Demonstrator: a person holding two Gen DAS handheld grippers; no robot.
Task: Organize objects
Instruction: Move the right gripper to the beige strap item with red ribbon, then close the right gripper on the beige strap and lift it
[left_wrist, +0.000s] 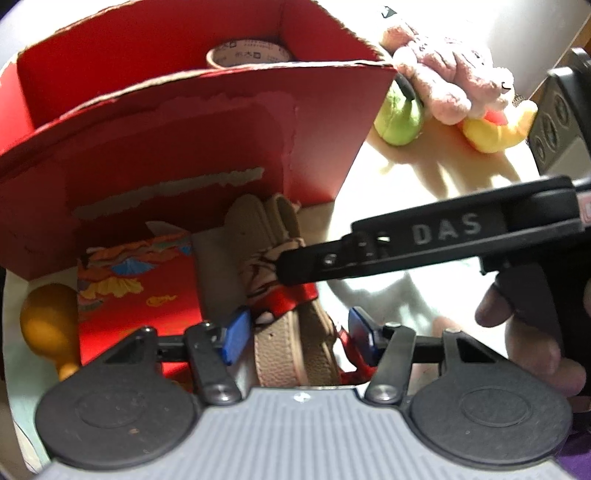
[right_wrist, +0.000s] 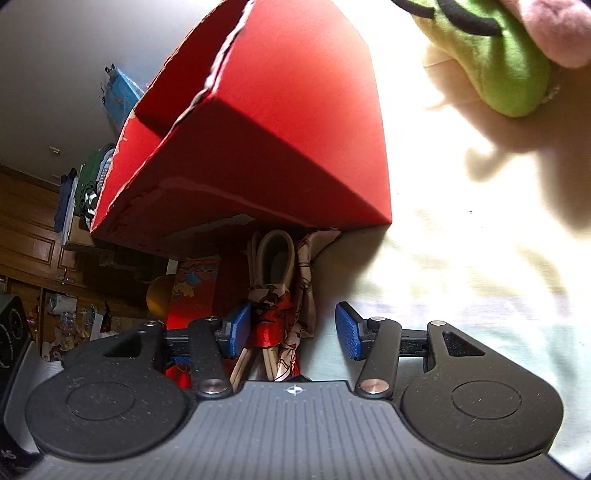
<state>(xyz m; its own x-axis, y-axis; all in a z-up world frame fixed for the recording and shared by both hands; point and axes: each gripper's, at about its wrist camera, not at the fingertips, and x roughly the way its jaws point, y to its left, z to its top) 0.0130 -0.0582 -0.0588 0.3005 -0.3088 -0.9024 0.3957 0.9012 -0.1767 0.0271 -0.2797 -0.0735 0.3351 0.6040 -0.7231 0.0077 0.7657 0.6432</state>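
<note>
Strong light falls on a pale tabletop (right_wrist: 461, 258), casting hard shadows ahead and to the right of the tool. Off to its left, dark wood-panelled cabinets (right_wrist: 33, 236) line the room, with clothes (right_wrist: 92, 184) piled on top below a plain grey wall (right_wrist: 74, 44). A blue box (right_wrist: 122, 94) sits higher up.

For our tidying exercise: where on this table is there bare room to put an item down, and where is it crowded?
Free: the bright tabletop between the red box, the plush toys and the right gripper. Crowded: in front of the box, where the tan strap, printed red packet and yellow gourd lie close together.
</note>
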